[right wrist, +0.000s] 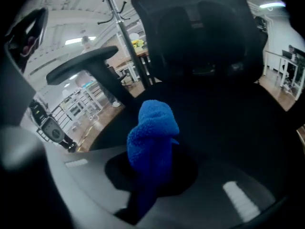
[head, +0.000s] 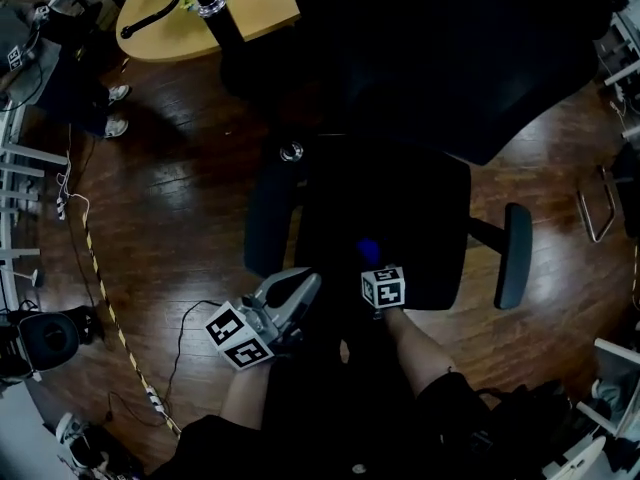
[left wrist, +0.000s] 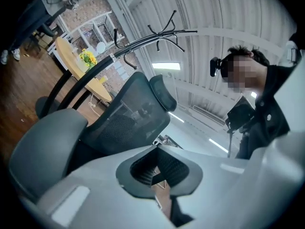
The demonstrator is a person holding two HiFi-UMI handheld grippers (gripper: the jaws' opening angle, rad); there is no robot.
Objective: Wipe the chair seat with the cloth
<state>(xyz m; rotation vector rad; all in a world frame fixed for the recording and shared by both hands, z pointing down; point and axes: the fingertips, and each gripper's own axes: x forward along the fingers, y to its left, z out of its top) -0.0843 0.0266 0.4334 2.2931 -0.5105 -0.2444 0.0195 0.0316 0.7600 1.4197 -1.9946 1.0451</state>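
- Blue cloth (right wrist: 152, 132): bunched and pinched between the fingers of the right gripper (right wrist: 153, 175), over the front part of the black chair seat (head: 410, 218). Contact with the seat cannot be told.
- Left gripper (left wrist: 159, 173): fingers closed together, empty, pointing upward beside the seat.
- Progress: judged early, with most of the seat left to wipe.

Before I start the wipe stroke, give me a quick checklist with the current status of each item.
1. Cloth clamped in right tool: ok, jaws shut on it.
2. Cloth over the chair seat: ok, near its front edge.
3. Cloth touching the seat: cannot tell.
4. Left tool empty: ok, jaws together on nothing.
5. Left tool clear of the wipe path: cannot tell, its tip sits at the seat's near left corner.
6. Seat free of objects: cannot tell, too dark.
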